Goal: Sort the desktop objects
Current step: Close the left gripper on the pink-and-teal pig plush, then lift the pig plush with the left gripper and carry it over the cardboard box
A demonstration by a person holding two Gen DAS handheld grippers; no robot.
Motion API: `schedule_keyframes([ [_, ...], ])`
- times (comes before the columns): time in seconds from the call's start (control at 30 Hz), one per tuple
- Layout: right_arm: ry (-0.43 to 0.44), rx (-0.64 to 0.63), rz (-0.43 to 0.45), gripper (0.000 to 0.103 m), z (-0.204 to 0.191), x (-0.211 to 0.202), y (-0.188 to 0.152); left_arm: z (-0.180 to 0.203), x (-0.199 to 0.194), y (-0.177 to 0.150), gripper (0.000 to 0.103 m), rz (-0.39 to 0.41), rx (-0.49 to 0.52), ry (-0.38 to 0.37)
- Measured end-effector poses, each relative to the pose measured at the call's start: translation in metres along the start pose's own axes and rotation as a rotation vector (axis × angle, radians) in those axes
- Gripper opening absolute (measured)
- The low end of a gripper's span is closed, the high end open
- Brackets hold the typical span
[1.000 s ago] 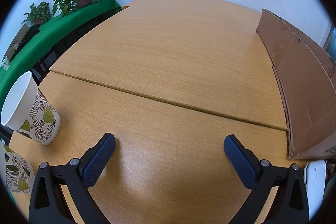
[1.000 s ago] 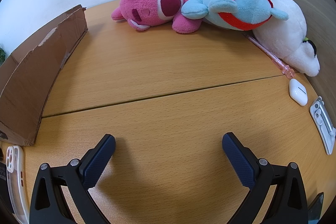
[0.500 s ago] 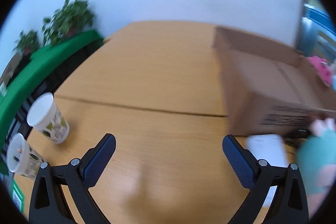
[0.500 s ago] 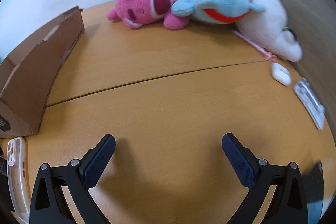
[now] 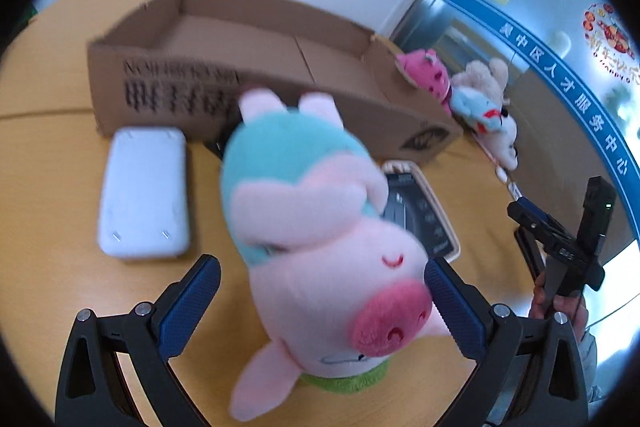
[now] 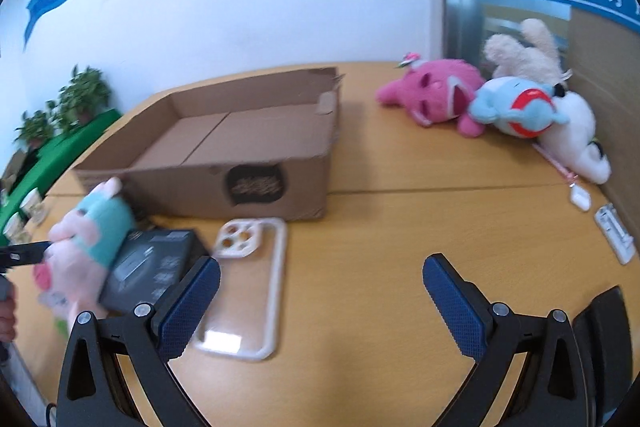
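Now, in the left wrist view, the pig plush (image 5: pixel 320 239) fills the centre, lying between the wide-open pads of the left claw (image 5: pixel 322 303), snout toward the lower right, body running up toward the cardboard box (image 5: pixel 256 67). In the right wrist view, the right claw (image 6: pixel 320 303) gapes empty over the wooden worktop (image 6: pixel 380 227), with the plush at the left edge, nearer the left claw.

The wooden table (image 6: pixel 400 227) holds a cardboard box (image 6: pixel 224 155), soft toys (image 6: pixel 500 107) far right, a phone case (image 6: pixel 248 287) near.
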State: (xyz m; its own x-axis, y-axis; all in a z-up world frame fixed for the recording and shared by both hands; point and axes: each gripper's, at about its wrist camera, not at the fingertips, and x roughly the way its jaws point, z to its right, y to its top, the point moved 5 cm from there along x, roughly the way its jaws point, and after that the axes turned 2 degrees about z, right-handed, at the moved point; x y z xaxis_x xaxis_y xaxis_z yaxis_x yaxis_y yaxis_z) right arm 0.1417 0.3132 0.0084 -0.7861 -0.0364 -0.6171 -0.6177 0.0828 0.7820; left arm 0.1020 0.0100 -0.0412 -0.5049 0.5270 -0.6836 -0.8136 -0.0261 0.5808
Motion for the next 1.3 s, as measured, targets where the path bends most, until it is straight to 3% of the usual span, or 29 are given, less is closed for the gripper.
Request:
schedule_keyframes([
  [0.03,0.025,0.007,-0.016,0.103,-0.005,-0.001,-0.007,0.004,0.003,-0.007,0.100,-0.014,0.006,-0.013],
  [0.1,0.068,0.022,-0.044,0.103,-0.013,-0.003,-0.023,0.005,0.010,-0.021,0.090,-0.056,0.035,-0.013],
  [0.23,0.200,0.045,-0.081,0.103,-0.044,-0.008,-0.053,0.005,0.003,-0.026,0.079,-0.041,0.043,-0.002],
  [0.37,0.285,0.012,-0.109,0.103,-0.072,-0.010,-0.064,0.004,-0.008,-0.032,0.075,-0.056,0.022,0.007],
  [0.6,0.433,-0.019,-0.103,0.103,-0.118,-0.020,-0.037,0.009,-0.028,-0.060,0.075,-0.074,0.033,0.054],
  [0.8,0.606,-0.062,-0.149,0.103,-0.193,-0.006,-0.014,0.012,-0.027,-0.064,0.075,-0.051,0.028,0.054],
  [0.93,0.593,-0.124,-0.200,0.103,-0.232,0.016,-0.014,0.010,-0.026,-0.062,0.075,-0.054,0.029,0.044],
  [1.07,0.616,-0.164,-0.307,0.098,-0.261,0.036,-0.032,0.010,-0.025,-0.062,0.075,-0.061,0.055,0.027],
  [1.17,0.578,-0.215,-0.301,0.098,-0.271,0.041,-0.041,0.011,-0.024,-0.058,0.073,-0.060,0.064,0.016],
  [1.3,0.606,-0.198,-0.309,0.092,-0.270,0.045,-0.039,0.014,-0.025,-0.050,0.070,-0.048,0.083,0.010],
])
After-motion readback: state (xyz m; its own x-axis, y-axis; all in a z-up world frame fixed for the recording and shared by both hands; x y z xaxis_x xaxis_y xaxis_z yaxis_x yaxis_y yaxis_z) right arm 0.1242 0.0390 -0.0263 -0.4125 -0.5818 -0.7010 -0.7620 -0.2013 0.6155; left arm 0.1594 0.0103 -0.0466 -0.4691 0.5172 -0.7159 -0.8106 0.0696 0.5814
